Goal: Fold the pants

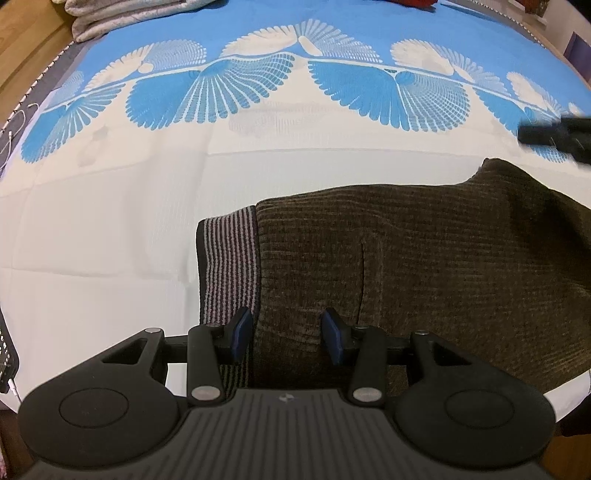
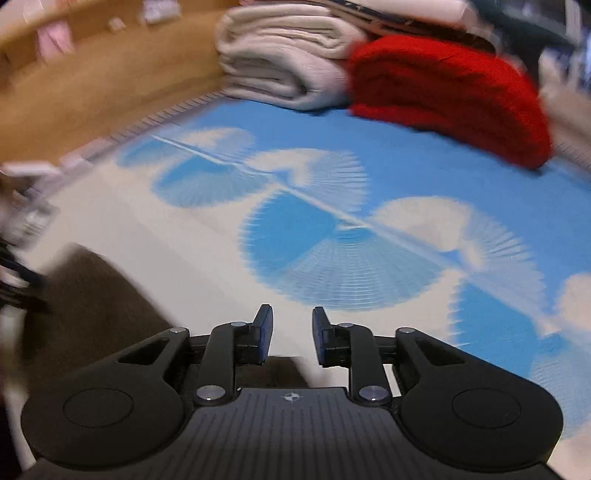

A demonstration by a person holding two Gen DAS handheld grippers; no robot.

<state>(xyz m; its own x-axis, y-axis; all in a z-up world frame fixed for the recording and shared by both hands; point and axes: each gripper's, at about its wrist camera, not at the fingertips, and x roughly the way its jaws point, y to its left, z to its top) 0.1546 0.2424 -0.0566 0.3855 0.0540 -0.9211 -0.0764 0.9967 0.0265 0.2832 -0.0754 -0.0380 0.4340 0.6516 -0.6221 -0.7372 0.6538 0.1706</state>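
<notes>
Dark brown ribbed pants lie folded on the blue-and-white patterned bedsheet, with a grey-striped waistband at their left end. My left gripper is open, its blue pads on either side of the pants' near edge by the waistband. My right gripper is open and empty above the sheet; this view is blurred by motion. The pants show as a brown patch at its lower left. The right gripper shows as a dark shape at the right edge of the left wrist view.
Folded cream blankets and a folded red blanket are stacked at the far end of the bed. A wooden bed frame runs along the left. A cream blanket lies at the top left of the left wrist view.
</notes>
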